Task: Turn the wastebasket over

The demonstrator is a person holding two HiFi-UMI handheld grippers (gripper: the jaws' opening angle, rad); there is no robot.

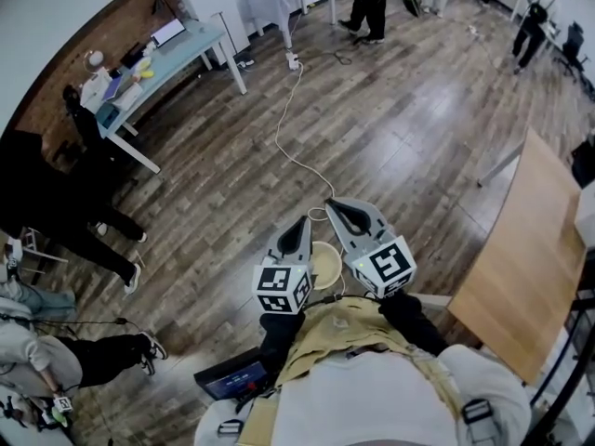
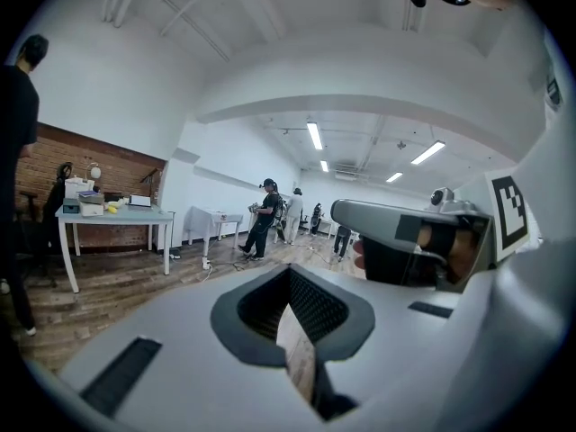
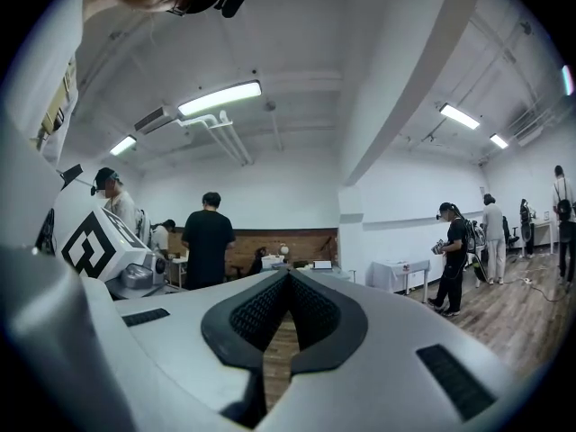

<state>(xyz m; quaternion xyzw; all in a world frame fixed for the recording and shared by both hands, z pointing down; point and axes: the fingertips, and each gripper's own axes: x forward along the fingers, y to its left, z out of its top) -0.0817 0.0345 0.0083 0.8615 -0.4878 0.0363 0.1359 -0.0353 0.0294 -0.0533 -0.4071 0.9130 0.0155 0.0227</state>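
In the head view a cream round wastebasket (image 1: 325, 266) stands on the wood floor just in front of my body, and I look down into its mouth. My left gripper (image 1: 302, 223) and right gripper (image 1: 332, 204) are held side by side above it, pointing forward, the basket showing between them. Neither touches it. In the left gripper view my left gripper (image 2: 290, 273) has its jaws together with nothing held, and the right gripper (image 2: 405, 241) shows beside it. In the right gripper view my right gripper (image 3: 288, 277) is likewise shut and empty. The basket is hidden in both gripper views.
A wooden table (image 1: 525, 258) stands close at the right. A white cable (image 1: 288, 147) runs across the floor ahead. A blue-topped desk (image 1: 158, 63) is at the far left with people seated and standing near it. More people stand at the far end (image 1: 372, 3).
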